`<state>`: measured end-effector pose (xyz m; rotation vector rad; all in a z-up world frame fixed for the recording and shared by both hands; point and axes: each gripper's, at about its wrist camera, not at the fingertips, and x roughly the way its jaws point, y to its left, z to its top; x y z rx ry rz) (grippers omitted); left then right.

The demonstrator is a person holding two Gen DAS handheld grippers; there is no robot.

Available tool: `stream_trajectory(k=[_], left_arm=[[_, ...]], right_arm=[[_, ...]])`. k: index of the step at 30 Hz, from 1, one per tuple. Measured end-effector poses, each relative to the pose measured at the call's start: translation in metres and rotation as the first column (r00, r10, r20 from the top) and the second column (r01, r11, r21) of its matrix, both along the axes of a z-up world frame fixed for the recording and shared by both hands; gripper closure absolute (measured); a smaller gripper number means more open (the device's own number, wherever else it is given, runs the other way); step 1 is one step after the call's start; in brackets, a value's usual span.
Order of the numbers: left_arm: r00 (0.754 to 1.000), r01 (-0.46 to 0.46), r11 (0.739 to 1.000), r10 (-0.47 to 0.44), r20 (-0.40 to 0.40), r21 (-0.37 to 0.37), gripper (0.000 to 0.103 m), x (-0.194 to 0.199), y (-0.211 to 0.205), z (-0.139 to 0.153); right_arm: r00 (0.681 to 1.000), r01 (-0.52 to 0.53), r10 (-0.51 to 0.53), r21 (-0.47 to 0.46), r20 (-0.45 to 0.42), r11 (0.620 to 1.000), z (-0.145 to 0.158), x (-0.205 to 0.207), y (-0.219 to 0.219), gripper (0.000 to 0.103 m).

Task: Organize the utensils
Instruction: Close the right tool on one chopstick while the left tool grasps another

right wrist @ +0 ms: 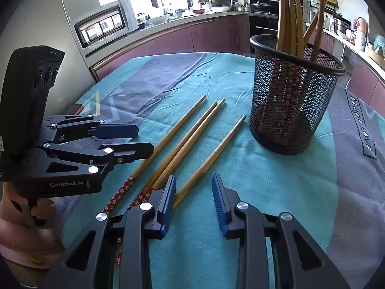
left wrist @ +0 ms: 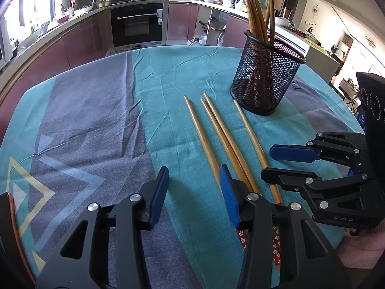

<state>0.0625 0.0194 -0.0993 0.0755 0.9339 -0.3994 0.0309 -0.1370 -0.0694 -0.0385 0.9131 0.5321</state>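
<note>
Black linkage arms and blue pads fill the bottom of both wrist views. In the left wrist view the left gripper hangs low over the tablecloth with its jaws partly apart; the leftmost loose chopstick runs down into the gap between the pads, and neither pad presses on it. Its right blue pad stands in front of the patterned handle ends of the chopstick pair, hiding where they lie.

In the right wrist view the right gripper also hangs with its jaws narrowly apart and nothing pressed between them. The rightmost chopstick passes beside and under its left pad; whether it touches that pad I cannot tell.

Four wooden chopsticks lie loose on the cloth near the table's front edge, roughly parallel, tips pointing toward the far edge. Two of them lie touching as a pair in the middle, with a single one on each side. Their near ends carry a dark red flowered pattern.

Toward the far right of the table stands a black mesh holder, upright, just beyond the tips of the loose chopsticks. A bundle of standing chopsticks leans inside it, tips up, fanning out above the rim.

A hand in a pink sleeve grips the left gripper's handle at the left of the right wrist view. Behind the table runs a kitchen counter with an oven built into maroon cabinets.
</note>
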Motion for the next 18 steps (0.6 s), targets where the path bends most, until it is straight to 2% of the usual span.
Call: stream_trajectory(k=[6,11,16,18], left_arm=[[1.0,0.018,1.0,-0.018,0.008,-0.002,0.06,0.007,-0.011,0.002],[1.0,0.019,1.0,-0.019,-0.005,0.003,0.064,0.02,-0.019,-0.003],[1.0,0.011,1.0,-0.011,-0.006,0.01,0.078,0.028,-0.024,-0.004],[1.0,0.005,1.0,-0.005,-0.011,0.0,0.082,0.03,-0.022,-0.004]], right_arm=[[1.0,0.029,-0.029,-0.003,-0.002,1.0,0.0,0.012,-0.003,0.074],[0.999,0.038,-0.038,-0.009,0.008,0.999,-0.001,0.02,-0.001,0.074],[1.0,0.03,-0.029,-0.024,0.01,0.999,-0.001,0.024,-0.004,0.089],[0.999,0.032,-0.032,-0.02,0.003,0.999,-0.001,0.025,-0.009,0.09]])
